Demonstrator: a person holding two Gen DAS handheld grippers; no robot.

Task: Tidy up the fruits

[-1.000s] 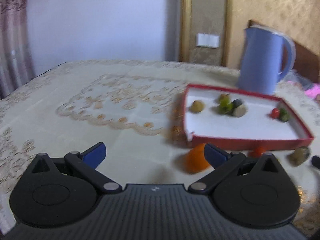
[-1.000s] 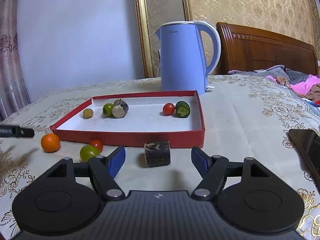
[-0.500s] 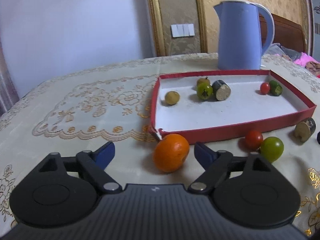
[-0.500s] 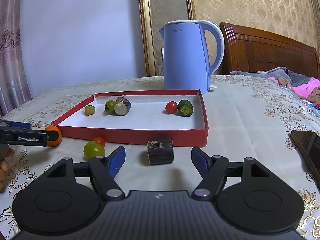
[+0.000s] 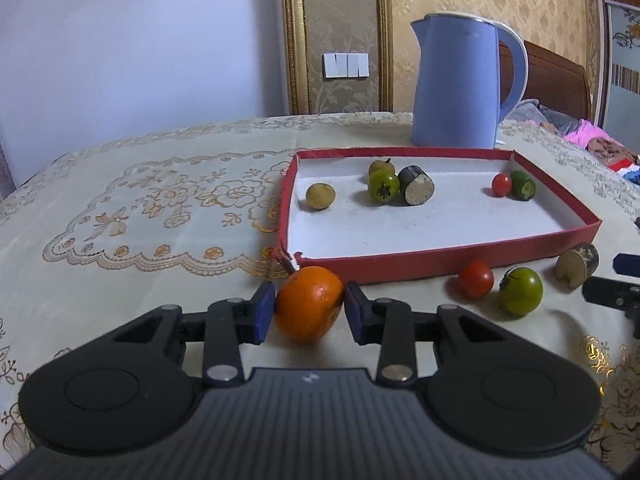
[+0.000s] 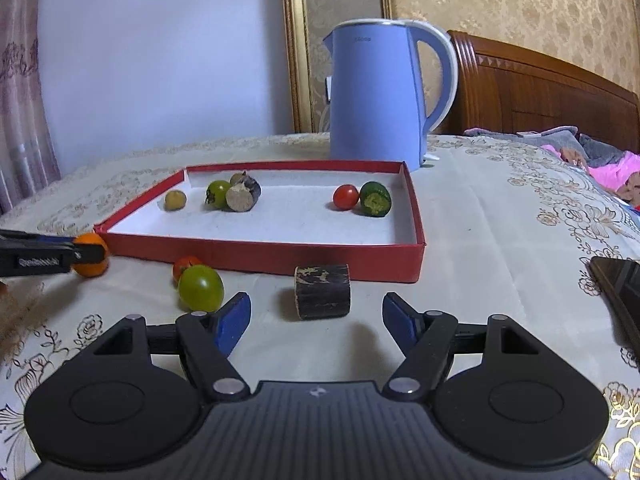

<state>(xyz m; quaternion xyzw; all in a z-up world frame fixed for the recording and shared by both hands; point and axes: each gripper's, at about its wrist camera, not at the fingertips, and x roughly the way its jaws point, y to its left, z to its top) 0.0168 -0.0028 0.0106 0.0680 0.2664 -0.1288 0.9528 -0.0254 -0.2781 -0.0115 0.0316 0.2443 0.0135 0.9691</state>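
A: Orange [image 5: 310, 303] on the tablecloth [image 5: 140, 208], just off the red tray's [image 5: 404, 270] near left corner. Left gripper [image 5: 310, 312] closing, blue pads touching both sides.

B: Right gripper [image 6: 316, 320]?

A: Spread, empty, dark cylinder piece [image 6: 322, 291] just beyond it. Green tomato [image 6: 200, 288] near left; blue kettle [image 6: 376, 92] behind tray.

red tomato [image 6: 185, 266]: lower centre-left of the right wrist view, mostly hidden behind the green tomato [image 6: 200, 288].
yellowish fruit [image 6: 237, 178]: in the red tray [image 6: 260, 256], largely covered by a cut stub [image 6: 242, 199].
phone [image 6: 620, 292]: cut off by the right edge.
right gripper [image 5: 616, 284]: only a sliver at the right edge of the left wrist view.
kettle lettering [image 6: 362, 39]: too small to read.
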